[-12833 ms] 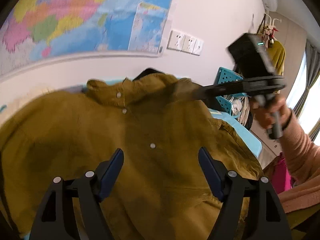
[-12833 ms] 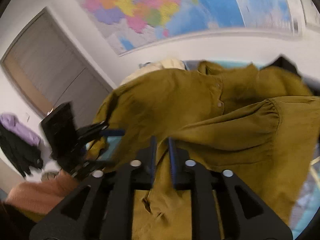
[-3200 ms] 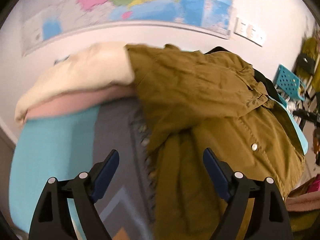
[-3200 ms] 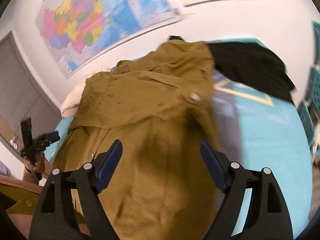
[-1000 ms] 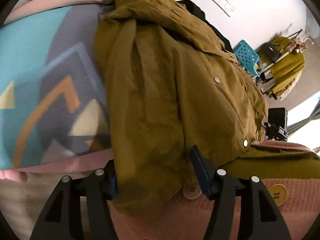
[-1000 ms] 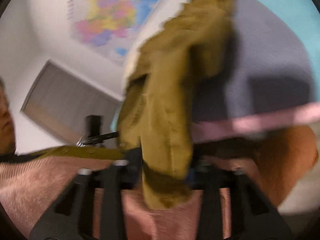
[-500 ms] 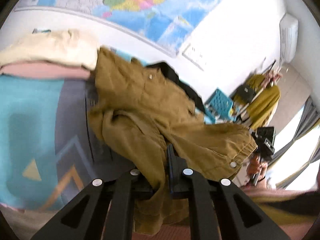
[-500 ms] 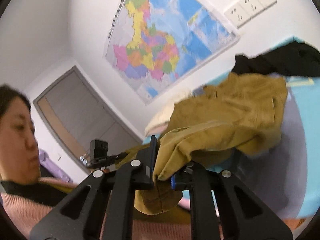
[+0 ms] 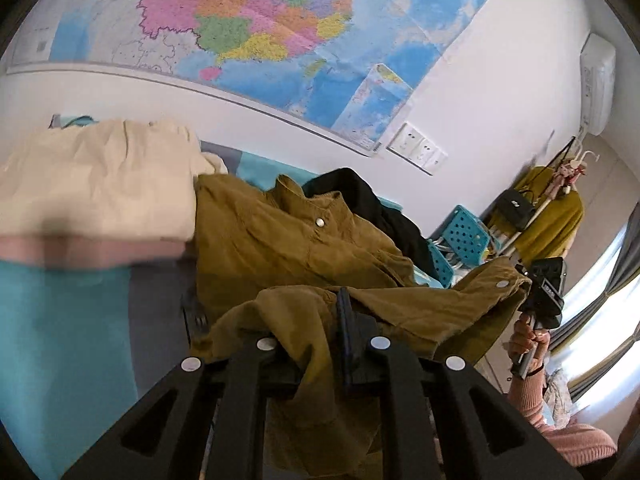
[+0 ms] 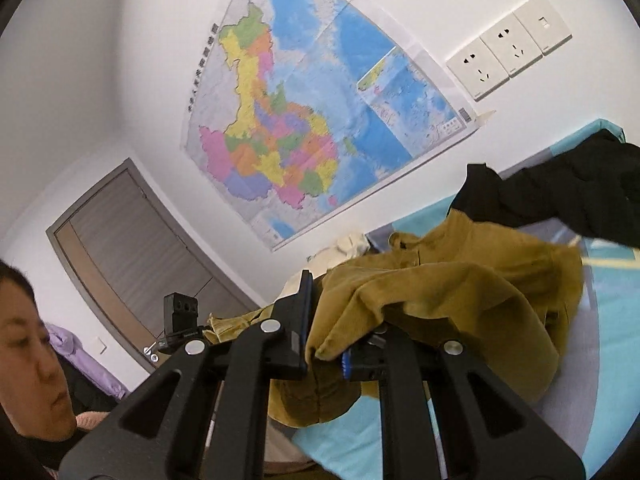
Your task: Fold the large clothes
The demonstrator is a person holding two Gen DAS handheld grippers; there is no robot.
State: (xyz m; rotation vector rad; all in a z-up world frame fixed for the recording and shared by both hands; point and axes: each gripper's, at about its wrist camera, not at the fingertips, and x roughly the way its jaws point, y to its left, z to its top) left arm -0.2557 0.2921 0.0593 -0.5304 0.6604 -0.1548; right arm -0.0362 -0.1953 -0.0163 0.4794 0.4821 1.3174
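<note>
An olive-brown button shirt (image 9: 288,248) lies on the bed with its collar toward the wall. My left gripper (image 9: 332,320) is shut on the shirt's lower hem, lifted above the bed. My right gripper (image 10: 324,344) is shut on the other end of the hem of the shirt (image 10: 460,300) and holds it up. The right gripper also shows in the left wrist view (image 9: 540,292) at the far right, with the hem stretched between both. The left gripper shows in the right wrist view (image 10: 180,320).
A cream garment (image 9: 92,176) on pink fabric lies left of the shirt. A black garment (image 10: 568,196) lies beyond the collar. The bed cover (image 9: 60,340) is teal and grey. A blue chair (image 9: 464,236) and a clothes rack (image 9: 548,208) stand to the right.
Both grippers closed on the shirt's hem a second ago and have lifted it and carried it toward the collar; the lower part now hangs folded over the upper part.
</note>
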